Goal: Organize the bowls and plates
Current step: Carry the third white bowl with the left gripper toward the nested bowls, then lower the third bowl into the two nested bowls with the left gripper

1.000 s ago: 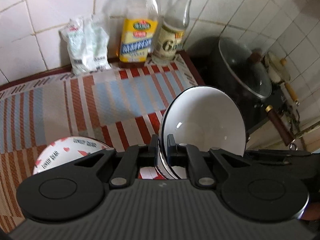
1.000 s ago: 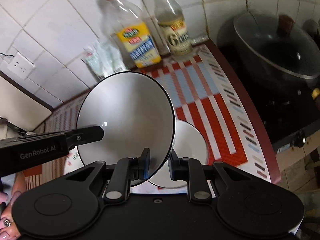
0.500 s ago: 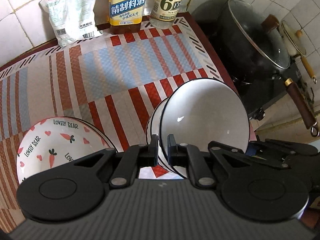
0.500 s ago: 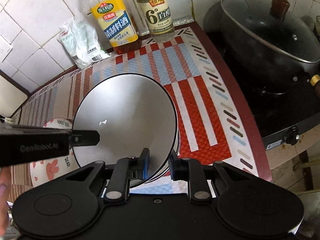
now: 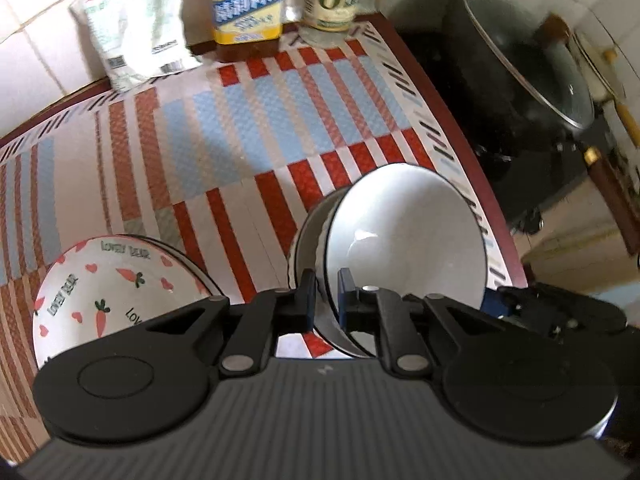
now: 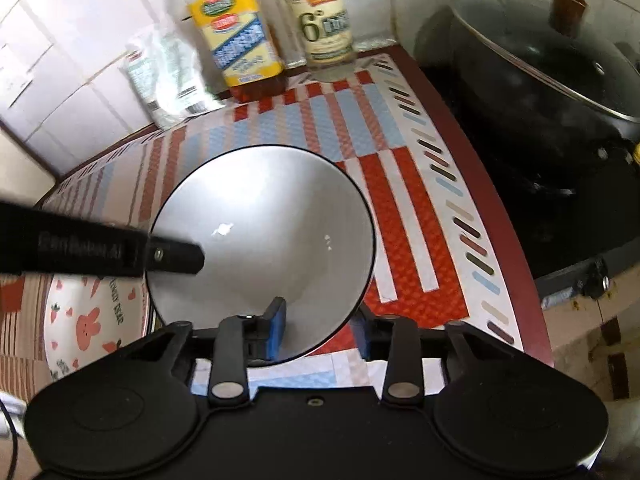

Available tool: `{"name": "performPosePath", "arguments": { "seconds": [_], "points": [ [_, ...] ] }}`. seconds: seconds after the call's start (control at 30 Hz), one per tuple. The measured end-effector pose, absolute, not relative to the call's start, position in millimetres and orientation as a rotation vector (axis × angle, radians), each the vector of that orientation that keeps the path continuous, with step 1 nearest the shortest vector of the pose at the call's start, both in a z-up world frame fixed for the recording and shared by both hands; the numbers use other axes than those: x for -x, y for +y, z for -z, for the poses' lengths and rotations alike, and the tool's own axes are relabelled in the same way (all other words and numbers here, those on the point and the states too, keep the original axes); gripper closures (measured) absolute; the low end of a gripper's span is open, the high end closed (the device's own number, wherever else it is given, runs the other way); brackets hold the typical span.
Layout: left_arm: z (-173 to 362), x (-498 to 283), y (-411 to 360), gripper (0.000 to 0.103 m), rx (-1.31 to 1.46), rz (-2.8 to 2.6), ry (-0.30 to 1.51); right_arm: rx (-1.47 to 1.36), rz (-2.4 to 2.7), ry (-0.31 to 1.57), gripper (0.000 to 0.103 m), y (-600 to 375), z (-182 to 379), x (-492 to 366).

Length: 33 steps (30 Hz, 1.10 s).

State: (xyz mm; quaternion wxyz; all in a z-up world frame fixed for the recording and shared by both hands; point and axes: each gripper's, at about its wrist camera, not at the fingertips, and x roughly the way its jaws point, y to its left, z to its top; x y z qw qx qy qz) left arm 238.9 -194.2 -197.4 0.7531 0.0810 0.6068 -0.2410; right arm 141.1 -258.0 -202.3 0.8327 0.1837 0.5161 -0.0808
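- On the striped mat [image 5: 248, 128] beside the stove, two plain white bowls with dark rims are being nested; a printed plate [image 5: 100, 288] with carrots and hearts lies to their left.
- Left gripper [image 5: 323, 300]: jaws nearly closed on the near rim of the upper white bowl [image 5: 404, 240], one pad inside, one outside. They have crept a touch wider in the last moment, yet the rim looks pinched between them.
- Right gripper [image 6: 320, 320]: jaws have just been opening. The bowl's rim stands between them, with the blue pad inside the bowl apparently clear of the wall. Judged released on that side.
- Step in hand, as I read it: setting the upper bowl down into the lower white bowl [image 5: 308, 240], whose rim shows just behind and left of it.
- Orientation: the upper bowl is tilted, mouth facing up and toward the cameras, base down into the lower one. Being round, it has no long axis; its axis of symmetry leans off vertical.
- Next move calls for: levelling the bowl so the rims sit parallel, then loosening the left jaws and lifting straight off. A sideways pull could drag the stack toward the mat's right edge.
- Background: two bottles [image 6: 240, 44], a white packet [image 5: 132, 40], a lidded black pot [image 6: 540, 80]. Not involved.
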Motion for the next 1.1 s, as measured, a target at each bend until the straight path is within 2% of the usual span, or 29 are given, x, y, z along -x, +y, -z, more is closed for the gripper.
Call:
{"name": "performPosePath", "arguments": {
  "seconds": [0.17,0.47,0.53,0.6,0.67,0.73,0.8,0.93,0.97,1.0,1.03,1.1],
  "points": [
    [187,-234,-187,0.089,-0.148,0.490,1.274,-0.324,0.130,1.077,0.058,-256,206,-140],
    [182,-218,-185,0.093,-0.123,0.437,1.190,-0.327,0.043,1.020,0.057,-265,204,-132],
    [179,-214,-188,0.089,-0.126,0.437,1.151,-0.305,0.027,0.971,0.057,-265,198,-125],
    [177,-213,-188,0.087,-0.146,0.432,1.127,-0.288,-0.017,0.932,0.048,-266,192,-119],
    [173,-212,-184,0.085,-0.128,0.413,1.122,-0.238,-0.062,0.888,0.046,-266,189,-111],
    [169,-208,-175,0.078,-0.071,0.414,1.124,-0.209,-0.090,0.863,0.043,-266,185,-104],
    [167,-203,-166,0.077,-0.022,0.418,1.115,-0.195,-0.118,0.814,0.031,-267,180,-94],
    [177,-193,-155,0.076,0.054,0.418,1.117,-0.149,-0.161,0.756,0.028,-268,183,-77],
    [181,-191,-153,0.075,0.080,0.418,1.116,-0.145,-0.170,0.752,0.022,-268,189,-74],
    [186,-190,-151,0.068,0.110,0.409,1.116,-0.145,-0.178,0.751,0.010,-268,195,-73],
    [191,-190,-150,0.062,0.130,0.395,1.121,-0.145,-0.187,0.745,0.007,-267,204,-71],
    [201,-190,-150,0.062,0.152,0.386,1.141,-0.135,-0.201,0.744,0.006,-263,223,-70]
  ]
}}
